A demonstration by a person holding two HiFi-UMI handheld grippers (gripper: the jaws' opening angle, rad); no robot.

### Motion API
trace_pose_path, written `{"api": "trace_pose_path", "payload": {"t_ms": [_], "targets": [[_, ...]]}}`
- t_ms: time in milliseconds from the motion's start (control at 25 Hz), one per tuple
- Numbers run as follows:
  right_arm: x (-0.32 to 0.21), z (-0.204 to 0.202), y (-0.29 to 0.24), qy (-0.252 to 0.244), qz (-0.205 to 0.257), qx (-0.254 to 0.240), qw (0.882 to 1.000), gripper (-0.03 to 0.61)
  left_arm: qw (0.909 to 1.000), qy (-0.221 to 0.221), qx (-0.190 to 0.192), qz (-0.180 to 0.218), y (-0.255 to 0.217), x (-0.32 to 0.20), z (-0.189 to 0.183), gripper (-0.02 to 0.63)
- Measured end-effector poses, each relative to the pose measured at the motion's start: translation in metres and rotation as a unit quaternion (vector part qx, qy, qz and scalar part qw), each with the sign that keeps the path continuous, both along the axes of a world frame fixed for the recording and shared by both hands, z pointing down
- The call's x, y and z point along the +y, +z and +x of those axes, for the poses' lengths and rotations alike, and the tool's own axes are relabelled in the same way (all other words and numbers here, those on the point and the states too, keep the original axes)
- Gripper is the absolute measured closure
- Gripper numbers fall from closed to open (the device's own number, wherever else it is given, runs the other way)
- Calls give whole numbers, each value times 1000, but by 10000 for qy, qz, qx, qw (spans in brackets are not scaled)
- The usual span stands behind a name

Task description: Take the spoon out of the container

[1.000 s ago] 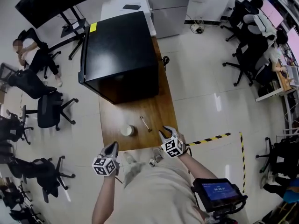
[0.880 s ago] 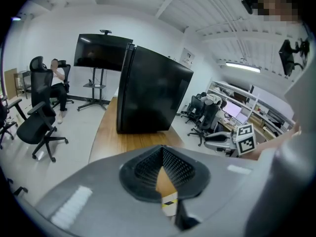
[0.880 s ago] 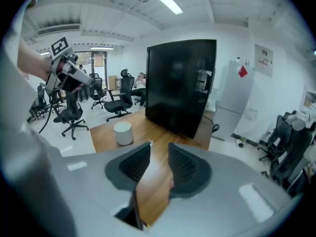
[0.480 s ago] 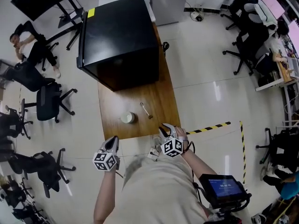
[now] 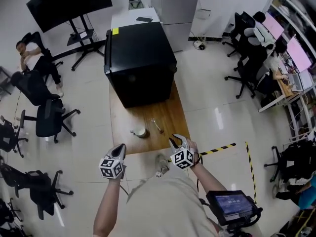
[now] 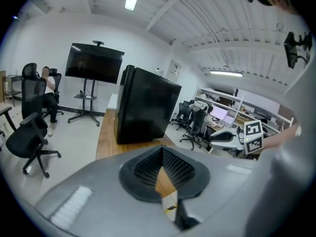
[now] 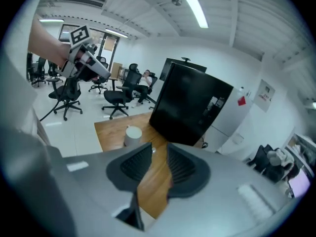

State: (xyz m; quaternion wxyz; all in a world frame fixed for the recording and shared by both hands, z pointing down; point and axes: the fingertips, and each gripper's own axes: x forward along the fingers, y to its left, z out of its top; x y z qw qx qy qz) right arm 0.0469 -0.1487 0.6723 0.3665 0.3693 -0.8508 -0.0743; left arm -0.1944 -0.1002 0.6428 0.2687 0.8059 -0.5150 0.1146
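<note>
A white container stands on the wooden table near its front edge. The spoon lies flat on the wood just right of it, outside the container. My left gripper hovers at the front left corner of the table with its jaw tips together and nothing in them. My right gripper is at the front right corner. Its jaws are closing with a gap still between them, and only bare wood shows in that gap. The right gripper view has the container ahead and to the left of its jaws.
A big black cabinet fills the far half of the table. Office chairs and a seated person are on the left. Yellow-black floor tape runs to the right. A screen on a stand is at the back left.
The head view has tilted up and now shows more of the room. Both grippers stay by the table's front edge. The spoon and container have not moved on the wood.
</note>
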Motion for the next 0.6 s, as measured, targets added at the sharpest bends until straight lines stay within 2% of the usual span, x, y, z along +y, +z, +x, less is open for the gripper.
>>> {"api": "trace_pose_path", "payload": {"t_ms": [280, 440, 600], "targets": [[62, -25, -9, 679, -246, -256, 9971, 480, 9993, 148, 218, -267, 13, 81, -33, 614], [98, -49, -8, 840, -297, -345, 9954, 480, 9983, 155, 428, -364, 22, 117, -61, 614], [136, -56, -11, 1249, -701, -1050, 9841, 480, 9979, 257, 400, -438, 34, 138, -72, 614]]}}
